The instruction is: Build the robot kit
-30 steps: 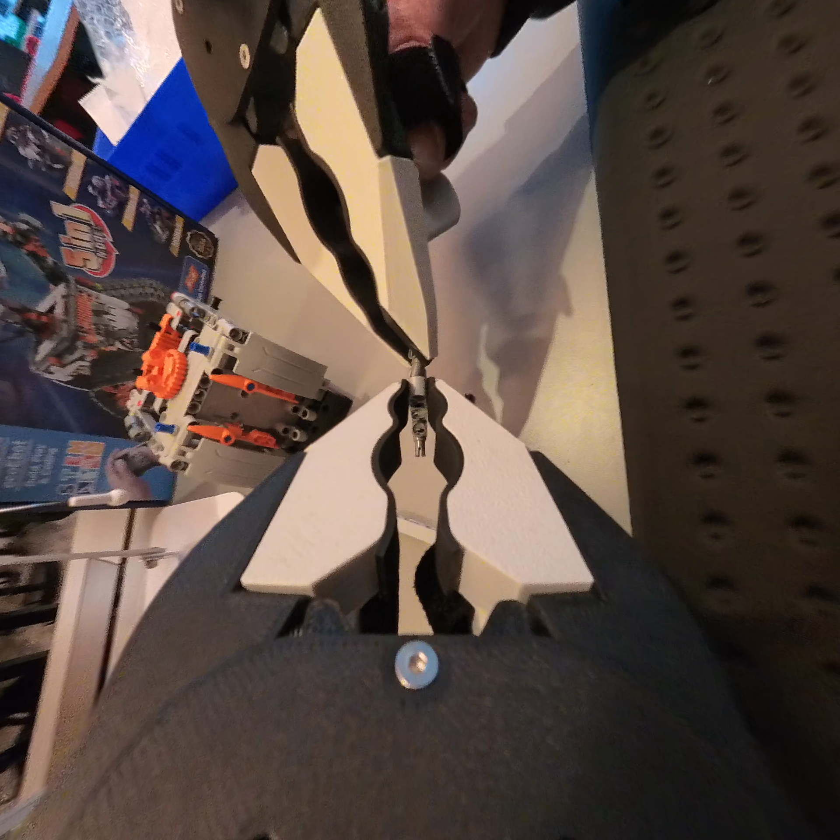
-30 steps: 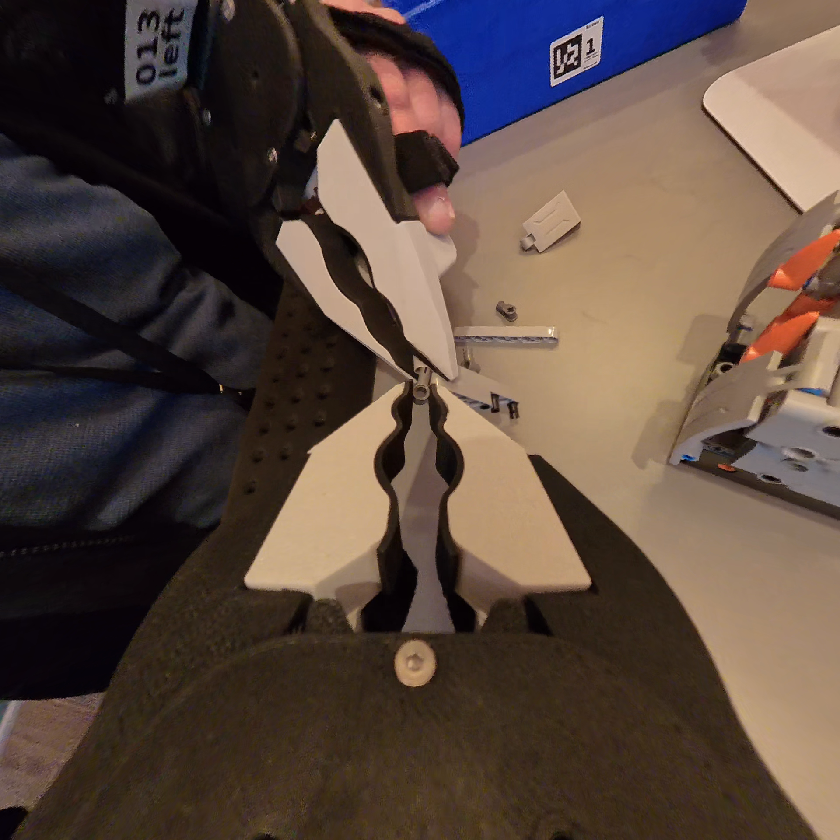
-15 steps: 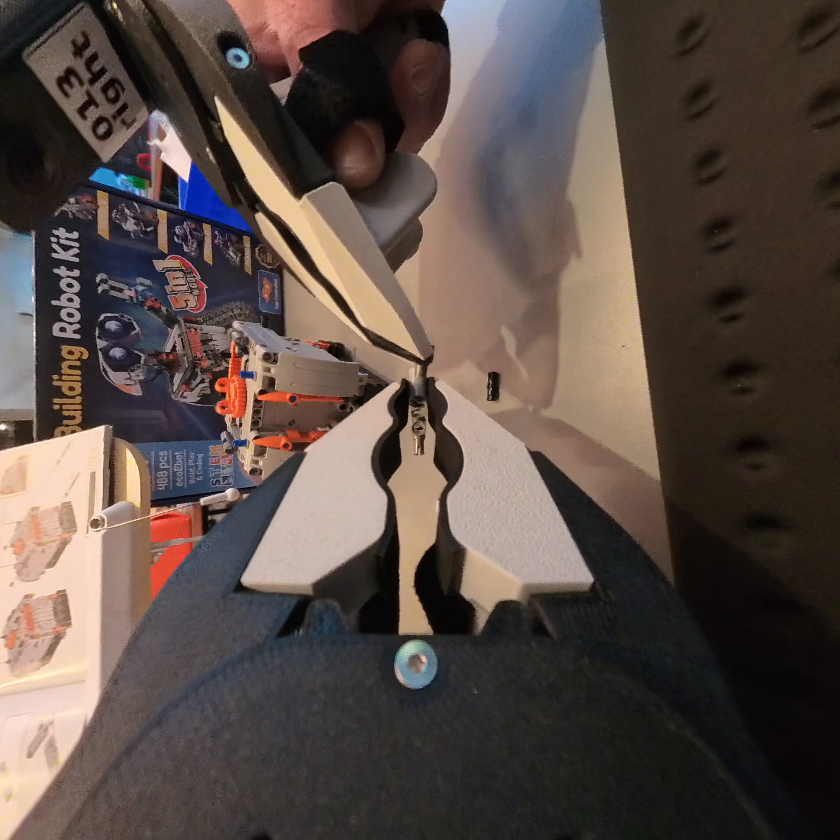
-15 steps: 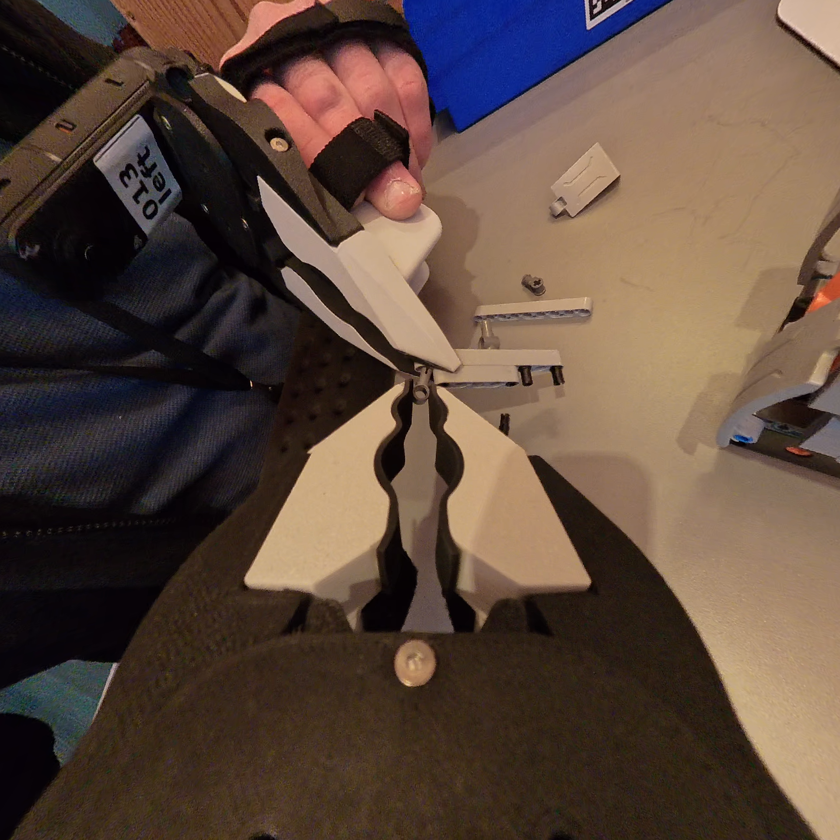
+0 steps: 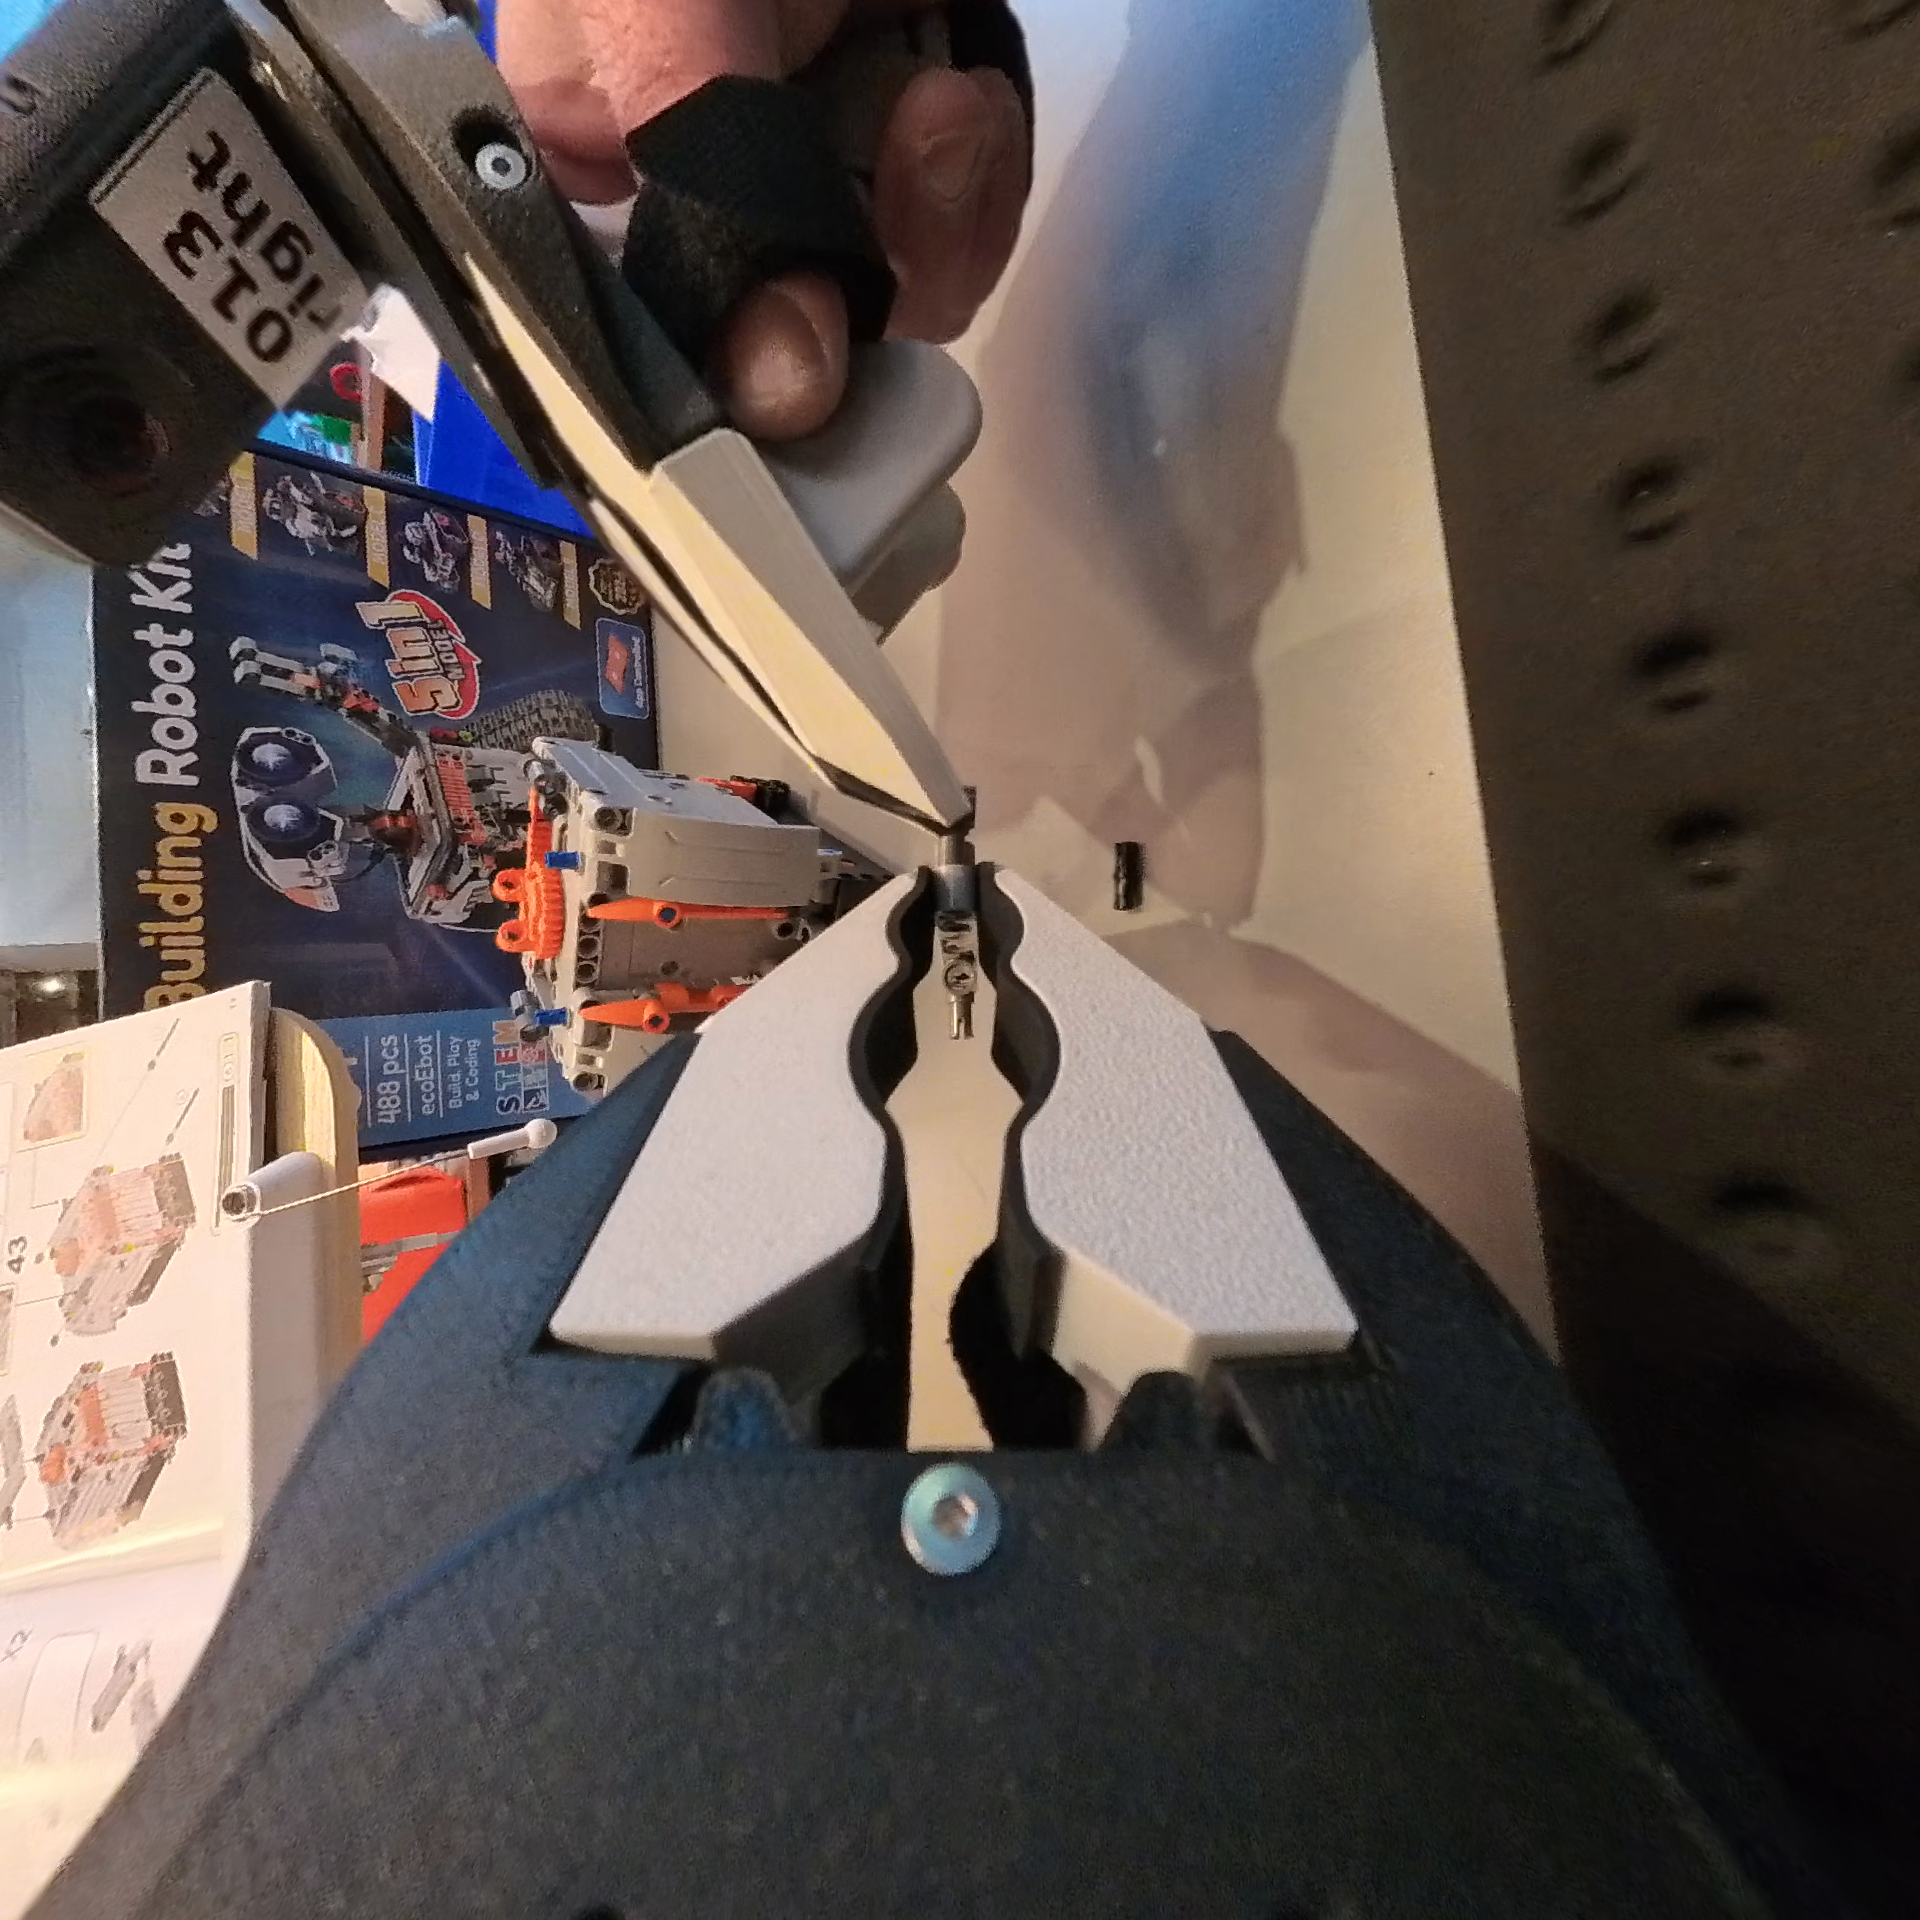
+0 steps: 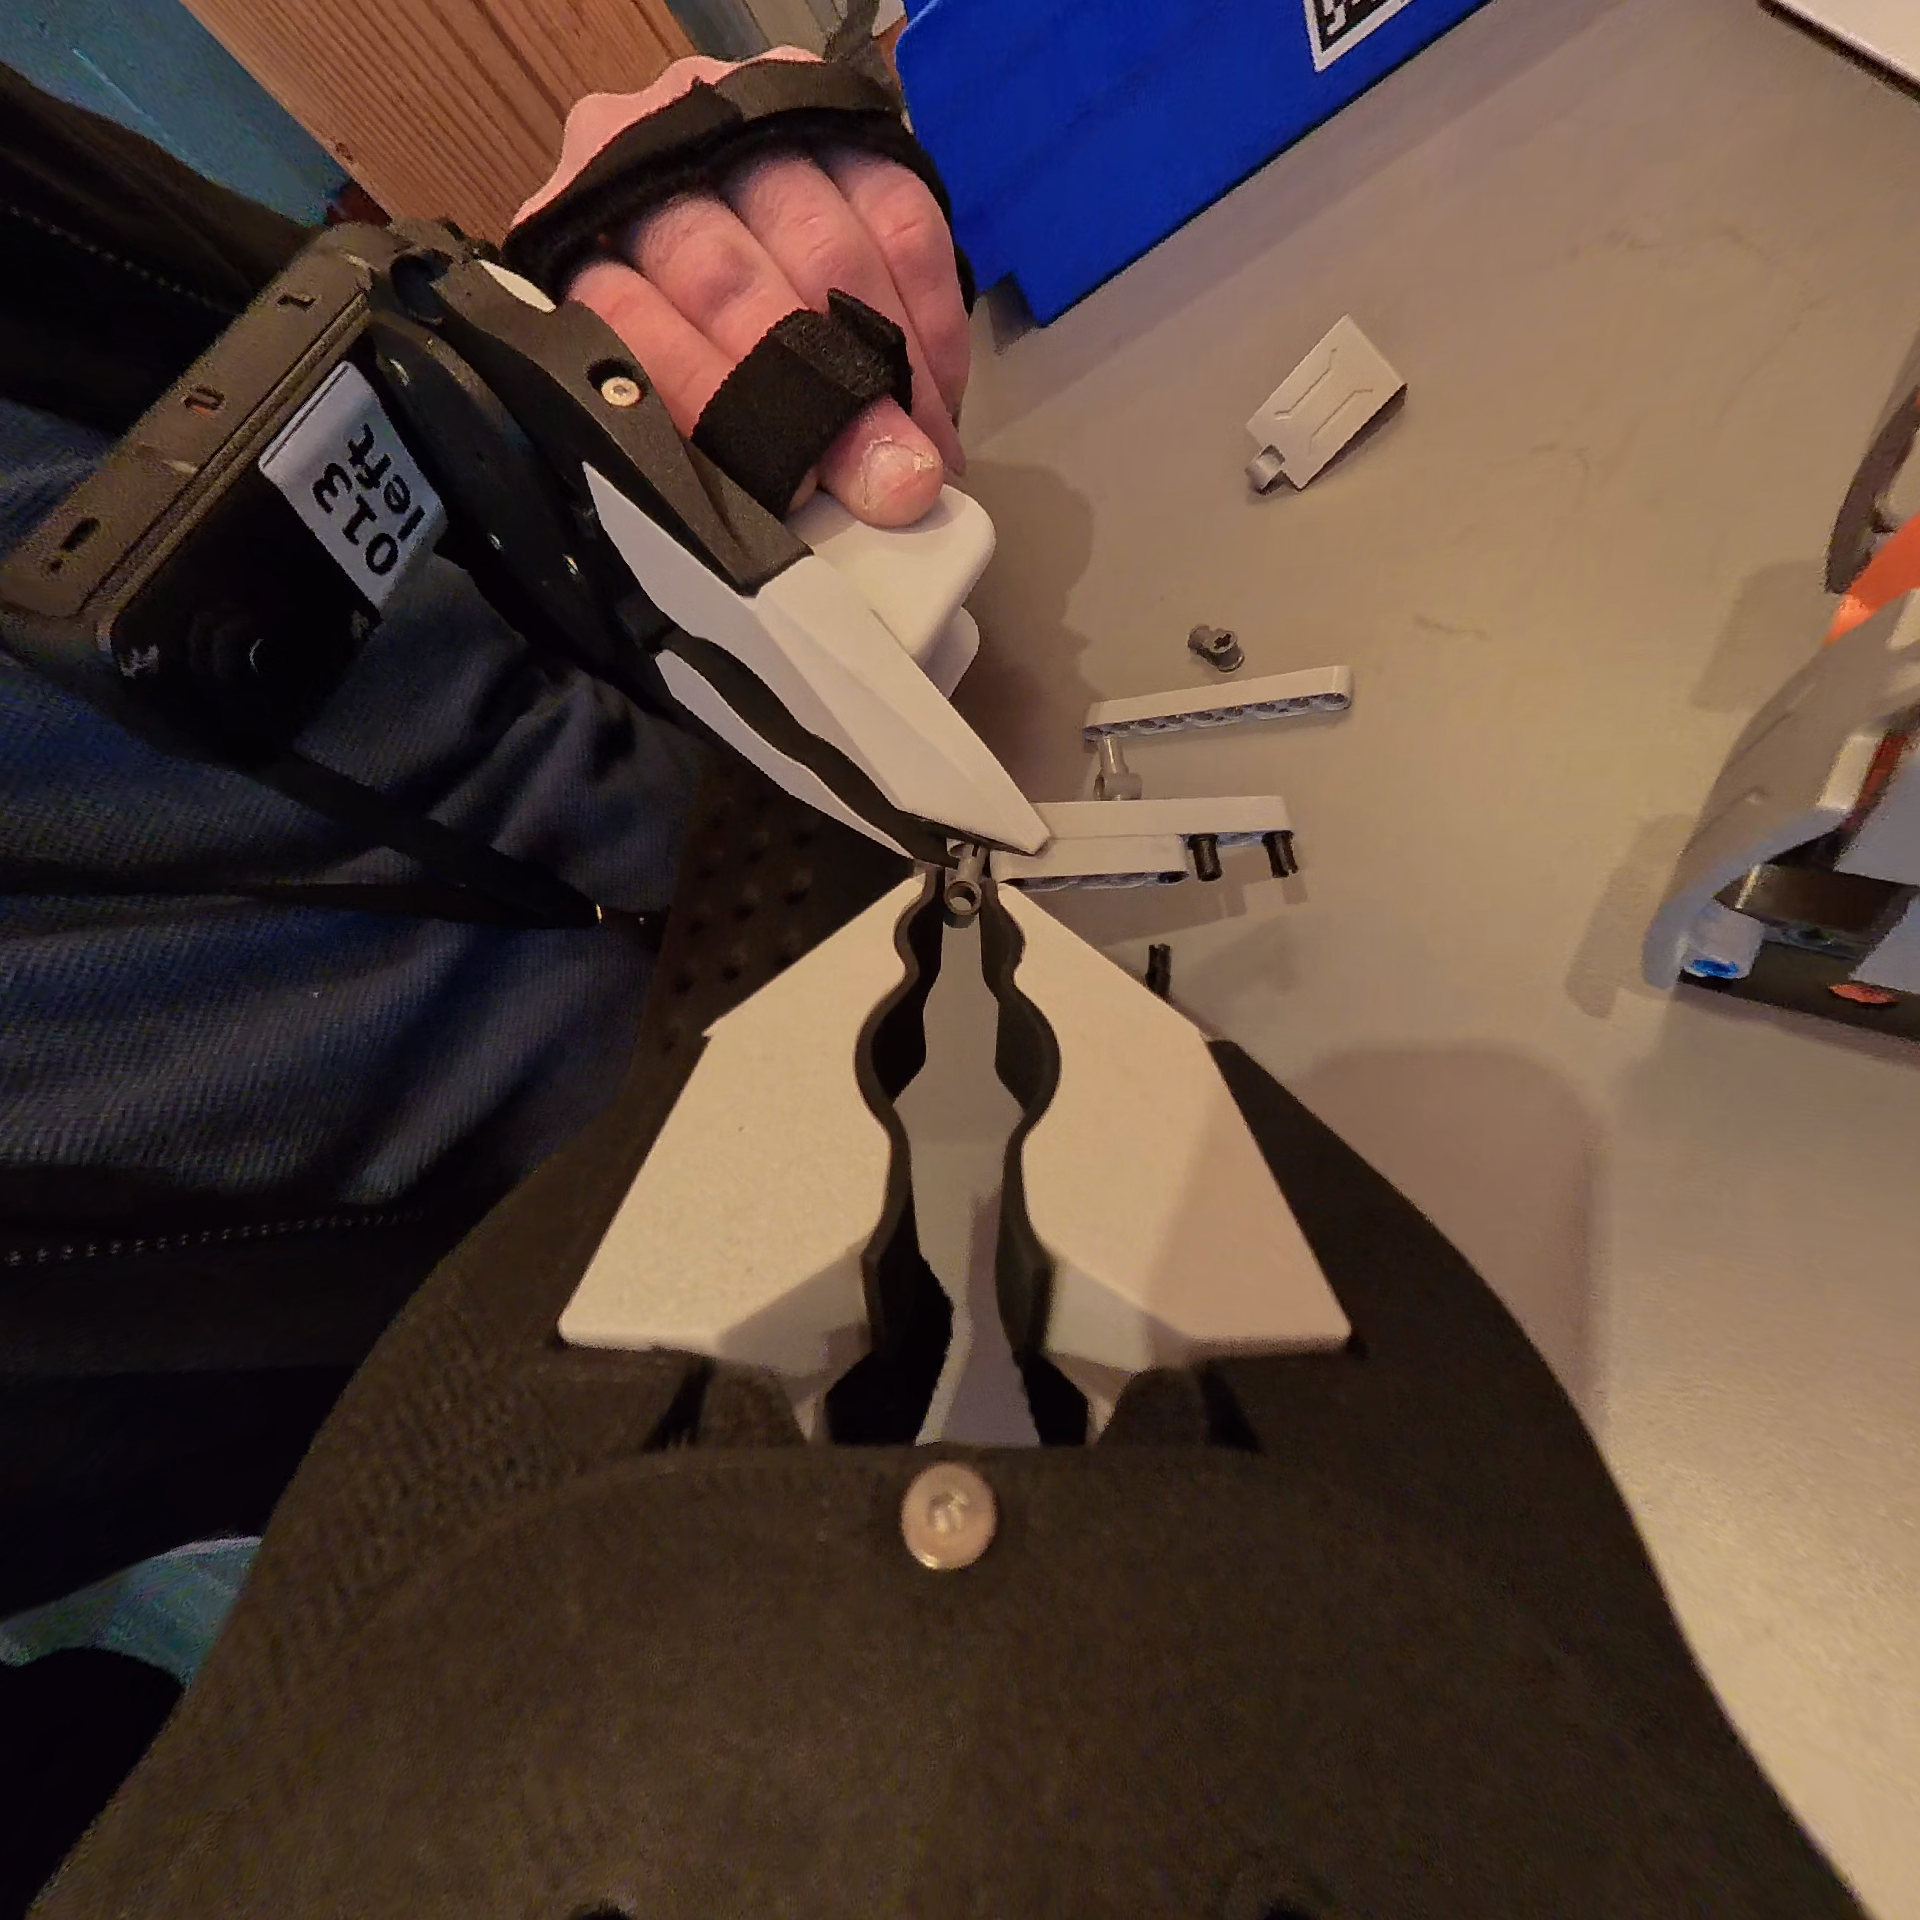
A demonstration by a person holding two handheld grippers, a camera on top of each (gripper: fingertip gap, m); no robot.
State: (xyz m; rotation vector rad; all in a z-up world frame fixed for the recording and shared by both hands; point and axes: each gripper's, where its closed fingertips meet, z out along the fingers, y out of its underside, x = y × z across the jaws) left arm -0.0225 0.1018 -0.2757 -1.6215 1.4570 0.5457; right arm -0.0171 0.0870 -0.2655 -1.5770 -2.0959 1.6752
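Observation:
My left gripper (image 5: 954, 896) is shut on a small grey connector piece (image 5: 957, 951) that lies lengthwise between its fingertips. My right gripper (image 5: 948, 823) comes in from the upper left, shut, with its tips touching the top end of that piece. In the right wrist view my right gripper (image 6: 964, 902) is shut on a small grey pin piece (image 6: 964, 891). The left gripper (image 6: 1016, 840) meets it tip to tip from the upper left. Both are held above the grey table (image 6: 1558, 520). I cannot tell whether the two small pieces are joined.
A grey and orange brick robot model (image 5: 665, 894) stands before a dark blue kit box (image 5: 364, 727). An open instruction booklet (image 5: 104, 1299) is at the left. Two grey beams (image 6: 1216, 712), a grey panel (image 6: 1325, 400), a small bush (image 6: 1216, 646) and a blue bin (image 6: 1122, 135) are on the table. A dark perforated surface (image 5: 1714, 623) is at the right. Less than 4 cm separates the two grippers' tips. About 15 cm separates my left fingertips from the grey panel (image 6: 1325, 400).
Both grippers stayed shut and tip to tip while turning. In the left wrist view the right gripper swung toward the upper left, and the kit box and booklet came further into view.

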